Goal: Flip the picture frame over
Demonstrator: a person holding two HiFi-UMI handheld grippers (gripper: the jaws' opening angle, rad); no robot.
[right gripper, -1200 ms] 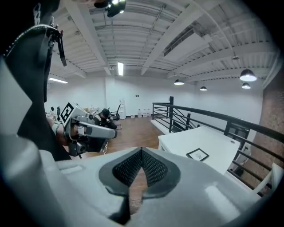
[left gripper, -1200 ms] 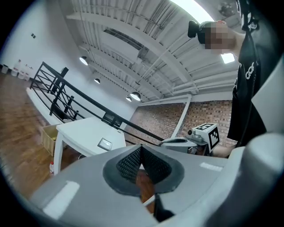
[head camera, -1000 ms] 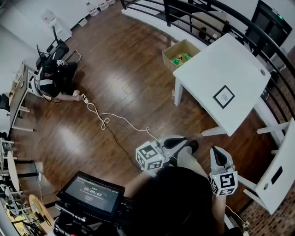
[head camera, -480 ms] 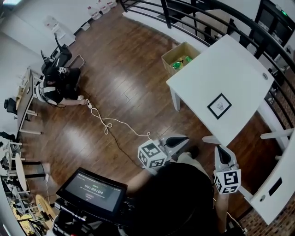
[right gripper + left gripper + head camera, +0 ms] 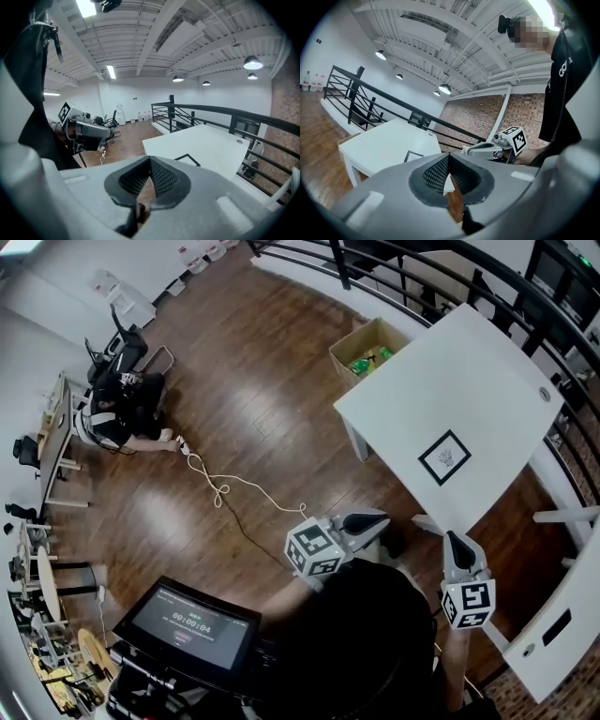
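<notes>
Closest of all, a dark top [image 5: 366, 643] is worn by the person holding the tools. A black screen [image 5: 187, 624] with small green numbers is seen just beside it, on the left.

The left gripper [image 5: 382, 519] is held out in front of the body. Its two jaws are pressed together, and nothing is held between them. The right gripper [image 5: 456, 542] is held up beside it. Its jaws are pressed together too, and nothing is held there either. In the head view, its tip is seen just beside the near edge of a white table [image 5: 469, 362].

The picture frame [image 5: 445, 457] is laid flat on that table, near the edge closest to the grippers. It is not touched by either gripper. A black edge and a white middle with a small dark mark can be seen on it.

Past the far corner of the table, an open cardboard box [image 5: 367, 338] is set on the brown wooden floor [image 5: 253, 390]. Something green is kept inside it. A long white cable [image 5: 234, 488] is spread across the floor in loops.

Far off on the left, a person [image 5: 117, 418] is seen low down on the floor. A black railing [image 5: 412, 282] is run behind the table.
</notes>
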